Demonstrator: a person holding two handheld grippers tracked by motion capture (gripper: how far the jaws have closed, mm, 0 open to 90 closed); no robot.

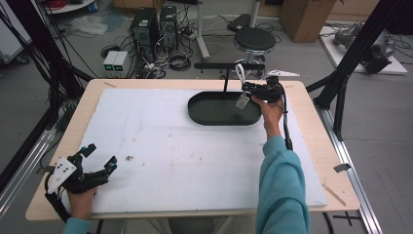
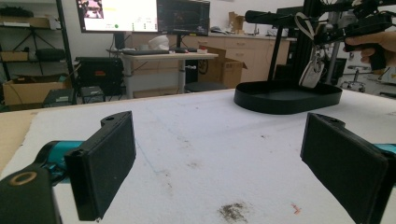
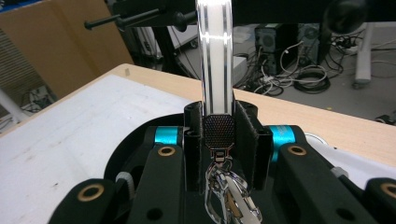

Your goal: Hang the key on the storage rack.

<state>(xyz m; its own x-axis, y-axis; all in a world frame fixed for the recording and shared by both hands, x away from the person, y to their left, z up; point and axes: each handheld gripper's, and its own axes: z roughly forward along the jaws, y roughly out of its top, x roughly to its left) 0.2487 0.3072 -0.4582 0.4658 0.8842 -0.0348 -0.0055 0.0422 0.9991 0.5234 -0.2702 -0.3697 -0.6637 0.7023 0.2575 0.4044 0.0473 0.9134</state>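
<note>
My right gripper (image 1: 247,88) is at the far side of the table, above the right end of a black oval tray (image 1: 204,105). It is shut on a white key strap (image 3: 214,56), with the jaws clamped at the strap's black end piece. A metal clasp (image 3: 229,191) and a pale tag (image 1: 242,101) hang below the jaws. The strap's loop (image 2: 303,22) rises to the horizontal bar of a black stand (image 1: 229,65); I cannot tell whether it is over the bar. My left gripper (image 1: 101,156) rests open at the front left of the table, with nothing between its jaws (image 2: 219,158).
A white foam sheet (image 1: 185,151) covers most of the wooden table, with a few dark smudges (image 1: 129,158). The stand's post rises behind the tray. Beyond the table are computers, cables, a stool (image 1: 254,40) and cardboard boxes.
</note>
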